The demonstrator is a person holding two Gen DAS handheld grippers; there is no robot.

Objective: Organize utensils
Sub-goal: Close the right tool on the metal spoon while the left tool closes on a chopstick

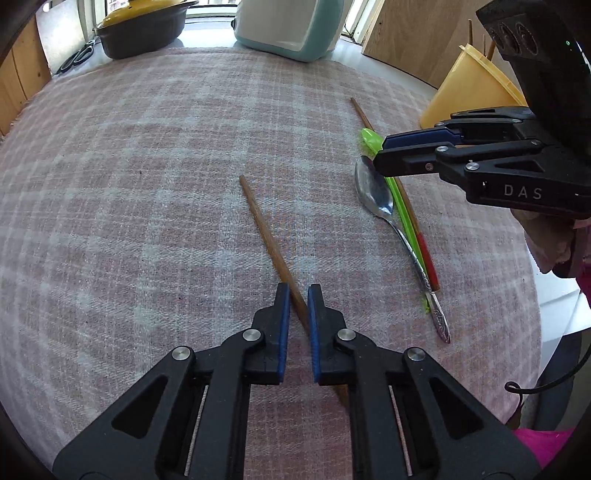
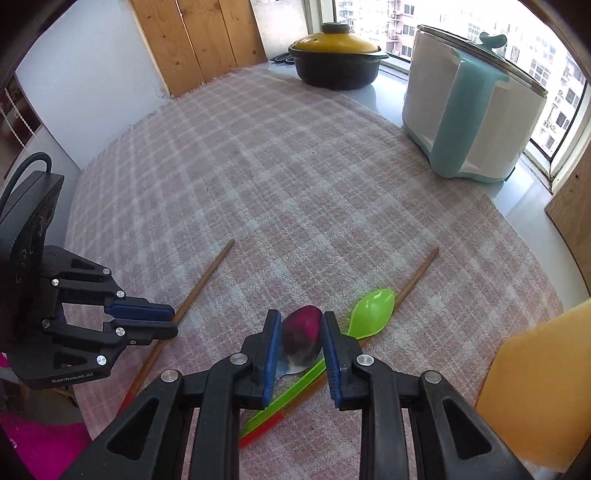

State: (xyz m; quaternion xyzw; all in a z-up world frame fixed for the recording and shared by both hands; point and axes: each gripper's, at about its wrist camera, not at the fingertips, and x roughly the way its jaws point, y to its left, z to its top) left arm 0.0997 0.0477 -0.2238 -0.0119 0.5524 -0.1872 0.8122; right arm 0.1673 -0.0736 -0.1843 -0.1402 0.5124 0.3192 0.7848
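On the pink checked cloth (image 1: 147, 166) lies a brown chopstick (image 1: 266, 229) (image 2: 207, 277). My left gripper (image 1: 295, 290) (image 2: 173, 321) is shut on its lower part, and the stick crosses slantwise between the blue pads. To the right a metal spoon (image 1: 373, 188) (image 2: 301, 332), a green plastic spoon (image 1: 369, 138) (image 2: 373, 306) and a second, red-ended chopstick (image 1: 364, 114) (image 2: 417, 275) lie side by side. My right gripper (image 1: 378, 157) (image 2: 297, 317) hovers low over the metal spoon's bowl. Its jaws are narrowly apart and the bowl shows in the gap.
A yellow plastic container (image 1: 469, 88) (image 2: 535, 387) holding sticks stands at the right edge. At the back are a dark pot with a yellow lid (image 1: 144, 29) (image 2: 338, 62), a white and teal cooker (image 1: 291, 26) (image 2: 472, 110) and black scissors (image 1: 79, 55). Wooden boards line the walls.
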